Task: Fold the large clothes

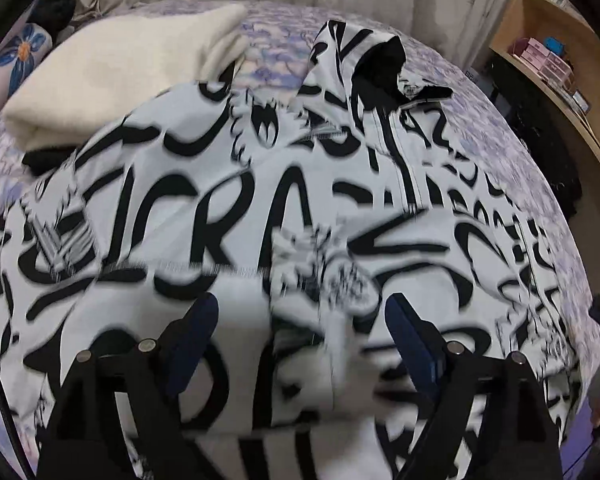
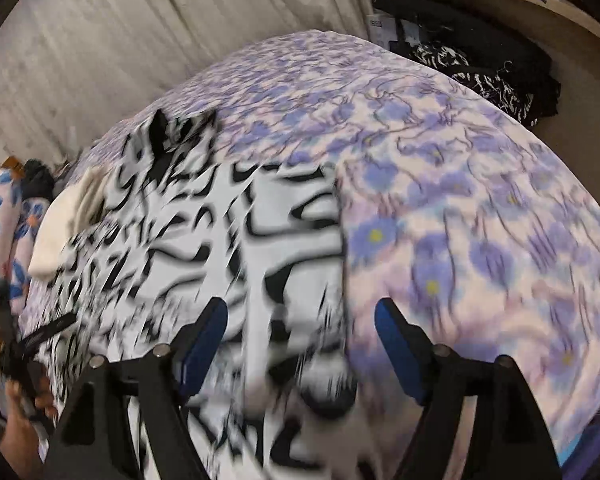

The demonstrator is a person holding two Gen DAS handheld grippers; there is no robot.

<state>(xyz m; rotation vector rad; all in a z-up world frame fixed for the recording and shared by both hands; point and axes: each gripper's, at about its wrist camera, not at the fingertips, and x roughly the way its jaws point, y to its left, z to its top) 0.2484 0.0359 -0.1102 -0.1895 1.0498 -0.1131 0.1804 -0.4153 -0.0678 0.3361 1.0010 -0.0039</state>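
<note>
A large white jacket with black graffiti lettering (image 1: 228, 208) lies spread on a bed with a purple floral cover (image 1: 480, 112). Its black-lined collar (image 1: 384, 64) points to the far side. My left gripper (image 1: 300, 312) is open, its blue-padded fingers (image 1: 198, 332) spread just above the jacket's near part. In the right wrist view the jacket (image 2: 220, 240) covers the left half of the bed (image 2: 480, 220). My right gripper (image 2: 300, 316) is open above the jacket's right edge. Both views are motion-blurred.
A folded cream garment (image 1: 120, 76) lies at the far left of the bed. Flowered cushions (image 2: 4, 232) sit beyond it. A curtain (image 2: 140, 40) hangs behind. A wooden shelf (image 1: 560, 60) and dark patterned clothes (image 2: 480, 68) are to the right.
</note>
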